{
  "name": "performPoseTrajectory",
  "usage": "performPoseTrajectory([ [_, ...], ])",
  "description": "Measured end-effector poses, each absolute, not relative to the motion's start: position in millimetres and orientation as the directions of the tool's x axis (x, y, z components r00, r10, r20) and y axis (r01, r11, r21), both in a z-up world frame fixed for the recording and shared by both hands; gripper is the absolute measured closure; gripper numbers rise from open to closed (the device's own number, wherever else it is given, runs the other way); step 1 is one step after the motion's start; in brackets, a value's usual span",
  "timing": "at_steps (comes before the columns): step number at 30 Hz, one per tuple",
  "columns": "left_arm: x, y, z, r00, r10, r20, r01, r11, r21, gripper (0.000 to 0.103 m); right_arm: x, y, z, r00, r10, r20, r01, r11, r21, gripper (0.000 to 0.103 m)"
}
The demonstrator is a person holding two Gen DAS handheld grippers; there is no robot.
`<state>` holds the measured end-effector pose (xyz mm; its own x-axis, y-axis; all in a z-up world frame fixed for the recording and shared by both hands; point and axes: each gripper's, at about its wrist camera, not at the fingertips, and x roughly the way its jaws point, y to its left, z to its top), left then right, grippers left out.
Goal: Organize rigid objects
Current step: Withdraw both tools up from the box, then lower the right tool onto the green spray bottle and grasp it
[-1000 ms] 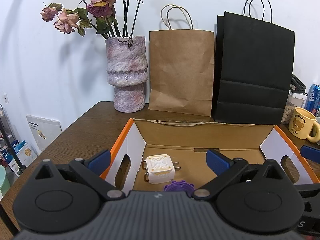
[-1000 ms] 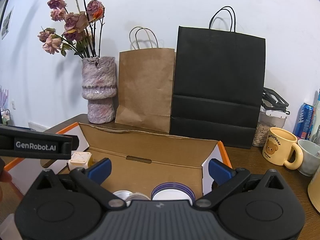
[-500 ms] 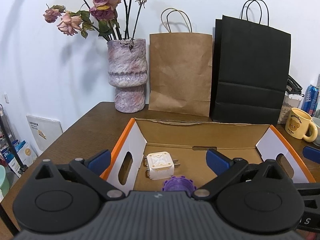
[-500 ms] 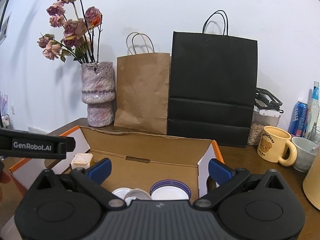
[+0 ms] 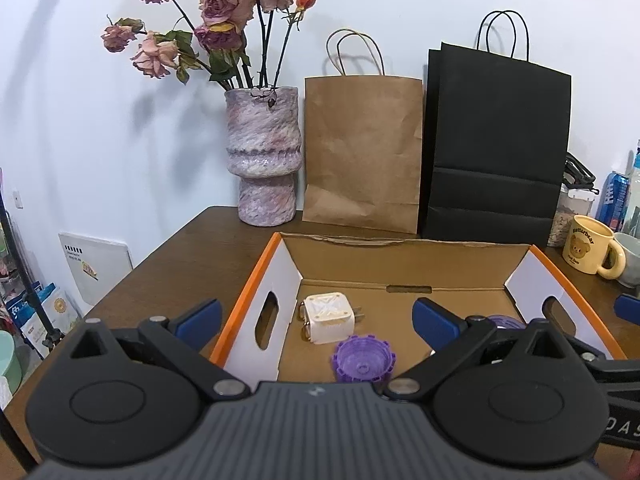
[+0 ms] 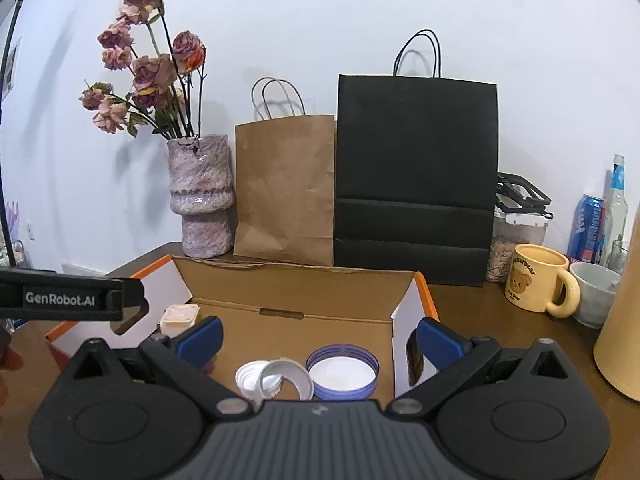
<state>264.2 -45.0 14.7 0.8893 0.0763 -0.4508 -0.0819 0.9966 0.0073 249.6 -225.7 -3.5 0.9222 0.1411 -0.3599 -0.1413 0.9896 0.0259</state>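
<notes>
An open cardboard box (image 5: 404,264) with orange edges lies on the brown table. Inside it, in the left wrist view, lie a cream plug adapter (image 5: 329,318) and a purple toothed cap (image 5: 363,363). The right wrist view shows the box (image 6: 304,284) holding a purple-rimmed lid (image 6: 342,372), a white cap (image 6: 247,380), a white ring (image 6: 287,379) and the adapter (image 6: 180,317). My left gripper (image 5: 318,316) is open and empty above the box's near left side. My right gripper (image 6: 318,338) is open and empty above the box's near right side.
Behind the box stand a vase of dried roses (image 5: 262,156), a brown paper bag (image 5: 362,152) and a black paper bag (image 5: 496,148). A yellow bear mug (image 6: 538,282), a grey cup (image 6: 592,292), a jar, a can and a bottle stand right. A tan cylinder (image 6: 622,320) is near right.
Both grippers have risen and drawn back a little, so more of the box's contents show. Both stay open and empty.
</notes>
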Motion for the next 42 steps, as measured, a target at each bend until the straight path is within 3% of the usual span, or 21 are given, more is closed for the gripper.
performPoseTrajectory([
  [42,151.6,-18.1,-16.9,0.811,0.056,-0.582,-0.060,0.998,0.012,0.000,128.1,-231.9,-22.7,0.884,0.134,-0.448,-0.149,0.989,0.000,0.000],
])
